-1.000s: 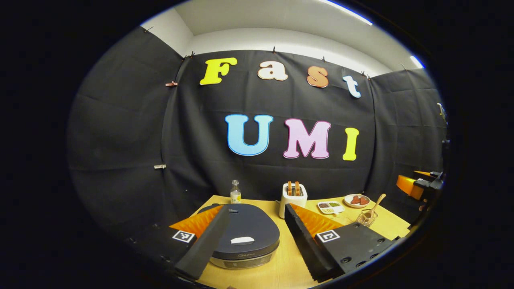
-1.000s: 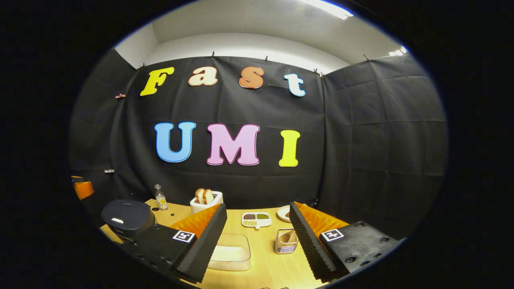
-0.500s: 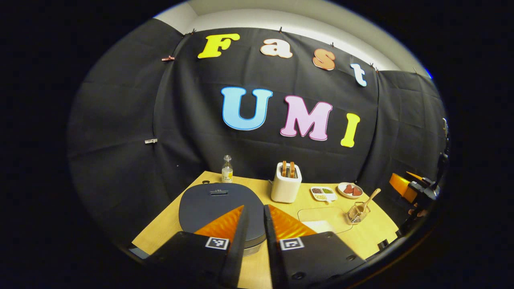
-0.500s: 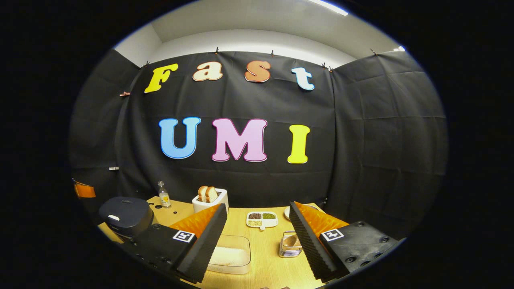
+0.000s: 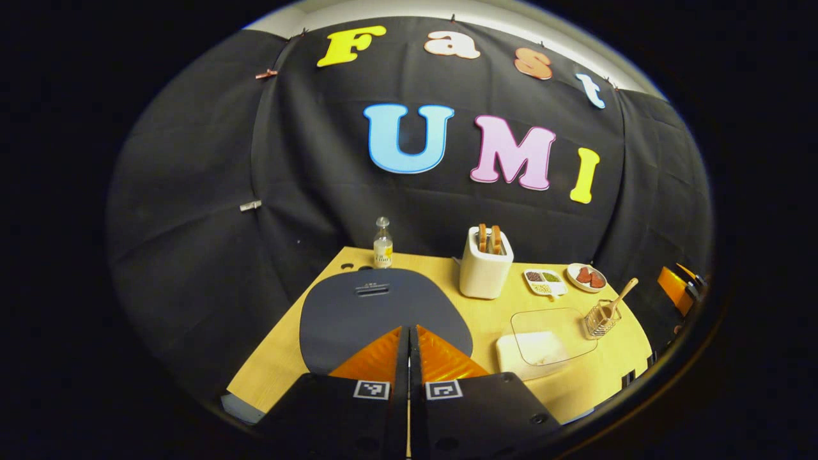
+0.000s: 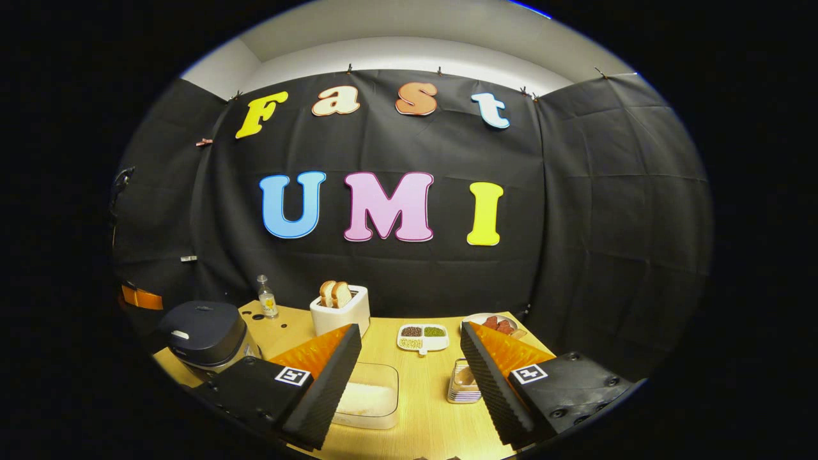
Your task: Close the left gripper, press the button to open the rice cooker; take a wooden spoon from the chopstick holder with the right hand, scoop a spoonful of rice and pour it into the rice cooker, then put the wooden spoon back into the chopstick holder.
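Left gripper (image 5: 409, 332), fingers pressed together, poised above the closed rice cooker (image 5: 383, 310); pressing its button comes next. Right gripper (image 6: 409, 358) spread, empty.

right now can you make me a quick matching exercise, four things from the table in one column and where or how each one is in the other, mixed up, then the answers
Things:
1. rice cooker
2. wooden spoon
3. toaster
4. left gripper

States:
A. two slices of bread stand in its slots
B. fingers together, above the front of the dark lid
C. lid down
D. stands tilted in the chopstick holder

Pairs: 1-C, 2-D, 3-A, 4-B
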A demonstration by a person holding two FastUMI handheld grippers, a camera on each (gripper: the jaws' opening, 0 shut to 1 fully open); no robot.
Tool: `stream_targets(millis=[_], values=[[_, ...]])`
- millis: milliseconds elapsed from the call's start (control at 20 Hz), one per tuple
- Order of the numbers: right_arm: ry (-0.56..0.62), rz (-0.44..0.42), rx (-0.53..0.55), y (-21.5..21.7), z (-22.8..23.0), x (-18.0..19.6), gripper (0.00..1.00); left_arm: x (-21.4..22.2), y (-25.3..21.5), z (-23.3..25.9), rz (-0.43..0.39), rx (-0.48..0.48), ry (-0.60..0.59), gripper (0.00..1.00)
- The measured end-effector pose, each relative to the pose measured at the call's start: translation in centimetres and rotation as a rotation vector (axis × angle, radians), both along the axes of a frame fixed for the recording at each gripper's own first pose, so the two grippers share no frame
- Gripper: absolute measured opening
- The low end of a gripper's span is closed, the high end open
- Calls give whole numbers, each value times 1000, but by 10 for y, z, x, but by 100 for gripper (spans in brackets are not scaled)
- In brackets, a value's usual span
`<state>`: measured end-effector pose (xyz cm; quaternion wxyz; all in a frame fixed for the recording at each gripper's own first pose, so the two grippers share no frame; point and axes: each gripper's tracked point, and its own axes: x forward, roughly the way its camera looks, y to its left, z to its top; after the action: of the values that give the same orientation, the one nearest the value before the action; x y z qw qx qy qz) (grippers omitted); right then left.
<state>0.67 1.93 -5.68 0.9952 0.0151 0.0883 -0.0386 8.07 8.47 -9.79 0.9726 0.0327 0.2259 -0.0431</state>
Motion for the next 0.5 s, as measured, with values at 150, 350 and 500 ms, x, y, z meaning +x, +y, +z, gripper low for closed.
stream_targets(millis=[150, 350, 500], values=[[32, -30, 10, -14, -10, -1, 98, 7, 5, -26, 42, -64, 78, 6], [44, -48, -11, -24, -17, -3, 98, 12, 6, -48, 53, -89, 125, 7], [48, -51, -14, -26, -20, -2, 98, 11, 9, -62, 55, -63, 143, 6]])
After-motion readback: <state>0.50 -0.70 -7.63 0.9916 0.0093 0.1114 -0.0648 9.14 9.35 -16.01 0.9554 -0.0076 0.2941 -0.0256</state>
